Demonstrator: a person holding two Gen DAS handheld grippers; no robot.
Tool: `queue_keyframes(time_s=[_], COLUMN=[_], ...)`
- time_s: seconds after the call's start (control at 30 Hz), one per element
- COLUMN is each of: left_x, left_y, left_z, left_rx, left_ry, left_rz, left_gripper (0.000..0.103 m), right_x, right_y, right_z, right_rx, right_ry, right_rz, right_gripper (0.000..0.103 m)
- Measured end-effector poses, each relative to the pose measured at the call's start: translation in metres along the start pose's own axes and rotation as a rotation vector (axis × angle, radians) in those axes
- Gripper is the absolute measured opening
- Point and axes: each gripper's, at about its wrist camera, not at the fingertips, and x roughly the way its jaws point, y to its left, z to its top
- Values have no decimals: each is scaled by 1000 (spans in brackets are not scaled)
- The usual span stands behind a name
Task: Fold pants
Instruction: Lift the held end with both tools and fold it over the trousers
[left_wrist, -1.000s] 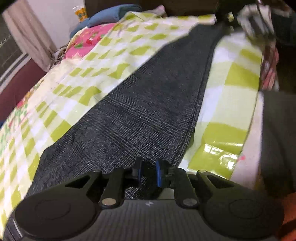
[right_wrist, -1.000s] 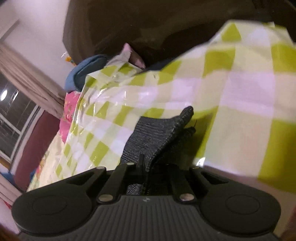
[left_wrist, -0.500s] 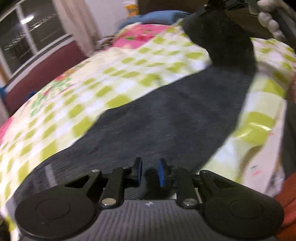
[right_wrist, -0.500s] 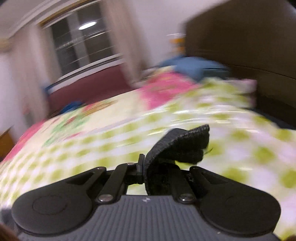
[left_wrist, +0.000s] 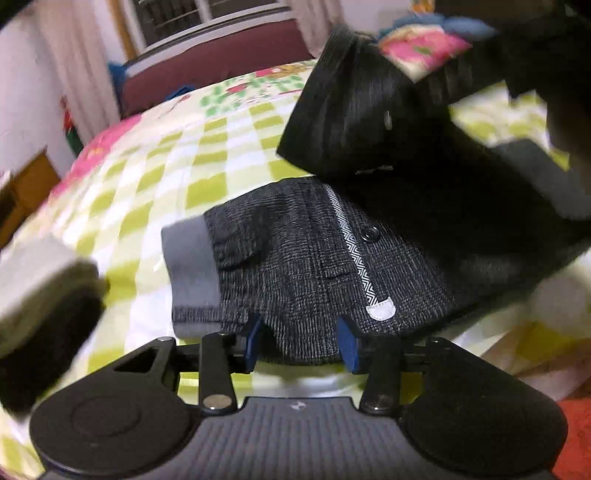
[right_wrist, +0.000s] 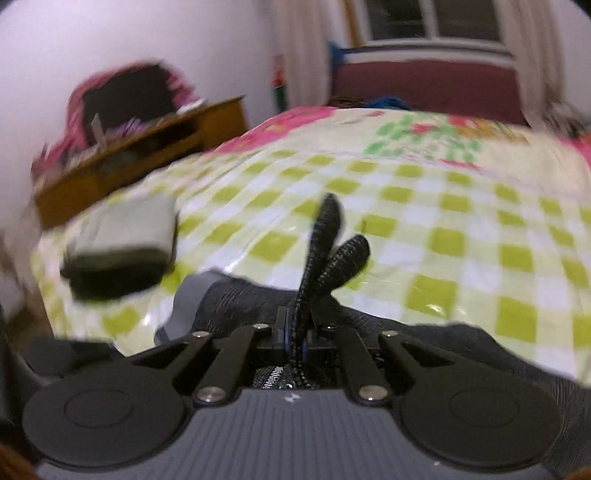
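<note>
Left wrist view: we hold the left gripper (left_wrist: 301, 341) just at the near edge of the pants (left_wrist: 314, 258), fingers spread wide, nothing between them. Waist end lies flat on the bed (left_wrist: 207, 147); the leg end hangs folded over above it. Right wrist view: right gripper (right_wrist: 295, 343) pinched tight on the hem (right_wrist: 325, 236), two thin edges sticking up past the fingers.

Step in hand, as we judge it: carrying the legs over onto the waist. To do it well we should lower the hem square to the grey waistband (left_wrist: 188, 273), keep the cloth taut, and use the free left gripper to pin the fold line.

Cloth: dark, fine woven check, thick. Zigzag trim (left_wrist: 354, 251), one button (left_wrist: 370, 234), white tab. Bed cover glossy, green-white squares. A folded stack (right_wrist: 122, 251) sits apart, blurred
</note>
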Motion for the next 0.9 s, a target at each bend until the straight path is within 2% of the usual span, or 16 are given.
queue_keyframes(time_s=[0.17, 0.37, 0.5, 0.57, 0.63, 0.73, 0.83, 0.9], left_x=[-1, -4, -3, -5, -7, -10, -12, -14], left_y=[4, 9, 11, 13, 14, 15, 13, 12], left_z=[-5, -17, -16, -17, -21, -27, -28, -29], left_rx=[-27, -37, -53, -61, -68, -78, -71, -63], left_ry=[-40, -53, -58, -59, -54, -49, -47, -37], left_rz=[5, -20, -31, -37, -39, -43, -42, -36], left_gripper=[59, 59, 59, 59, 59, 59, 59, 59], right_x=[16, 17, 31, 43, 51, 55, 63, 66], right_y=[31, 43, 69, 80, 86, 89, 84, 85], right_z=[-3, 12, 2, -10, -15, -15, -10, -7], right_rx=[-158, -147, -361, -419, -417, -408, -346, -323], right_ry=[1, -73, -58, -29, -13, -31, -12, -33], right_rz=[-42, -41, -67, -44, -20, -33, -22, -22], right_gripper=[7, 7, 7, 7, 7, 7, 7, 8])
